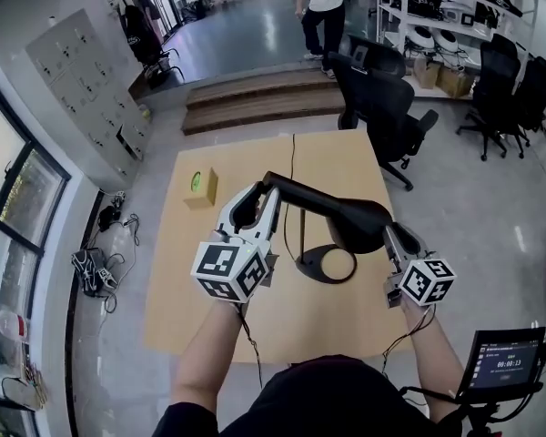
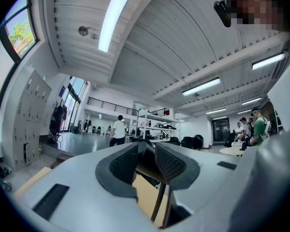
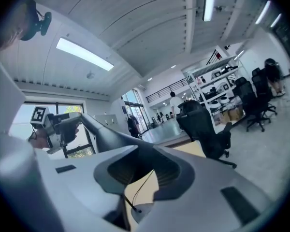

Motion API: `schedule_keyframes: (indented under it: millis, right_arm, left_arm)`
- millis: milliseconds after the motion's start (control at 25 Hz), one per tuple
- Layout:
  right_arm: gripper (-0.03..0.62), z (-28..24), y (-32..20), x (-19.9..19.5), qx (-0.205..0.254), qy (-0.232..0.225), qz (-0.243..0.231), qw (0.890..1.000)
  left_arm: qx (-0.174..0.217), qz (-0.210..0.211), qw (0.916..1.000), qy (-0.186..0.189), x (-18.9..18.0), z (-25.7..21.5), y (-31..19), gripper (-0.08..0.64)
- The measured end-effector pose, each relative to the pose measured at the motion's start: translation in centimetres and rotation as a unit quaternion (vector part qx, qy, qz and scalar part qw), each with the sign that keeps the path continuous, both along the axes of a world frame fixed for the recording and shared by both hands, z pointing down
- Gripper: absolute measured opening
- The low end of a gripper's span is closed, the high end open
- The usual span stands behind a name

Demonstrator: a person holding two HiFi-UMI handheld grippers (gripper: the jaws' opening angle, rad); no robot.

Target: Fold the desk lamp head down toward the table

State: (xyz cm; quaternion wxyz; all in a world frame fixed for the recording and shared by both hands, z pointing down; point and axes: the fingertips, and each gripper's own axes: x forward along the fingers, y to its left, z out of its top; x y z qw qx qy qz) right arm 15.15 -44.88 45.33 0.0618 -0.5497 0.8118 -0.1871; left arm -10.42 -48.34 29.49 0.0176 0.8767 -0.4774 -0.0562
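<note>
Marker cubes (image 1: 229,271) at the lower centre of the head view belong to the two tools. The left tool (image 1: 262,200) is clamped on the lamp's upper joint. In the left gripper view (image 2: 146,159) its ribbed pads sit nearly together with the dark joint pinched between them, and the thin stem (image 2: 159,202) drops away below. The right tool (image 1: 389,235), at the right of the frame, appears closed on the lamp head (image 1: 362,218). In the right gripper view its jaws (image 3: 144,170) stand wider, and the dark head fills the space between the pads.

From the joint, the lamp arm (image 1: 314,196) slopes toward the right tool, so the head already hangs lower than the joint. It sits above the ring base (image 1: 328,264), which rests on the tabletop (image 1: 346,162). I judge the fold partly made. The head looks to be off the surface, and bringing it further down is what remains.

A wooden box (image 1: 201,188) sits at the tabletop's left. A cable (image 1: 292,157) runs to the far edge.
</note>
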Motion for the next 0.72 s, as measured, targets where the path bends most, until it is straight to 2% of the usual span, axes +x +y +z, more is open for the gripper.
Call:
schedule_keyframes:
  millis: [720]
  right_arm:
    - [0.084,1.8,0.2,-1.3,-0.020,-0.049,-0.007,0.999]
  left_arm:
    - [0.005,0.007,1.0000,-0.003,0.4,-1.1,0.5,0.118]
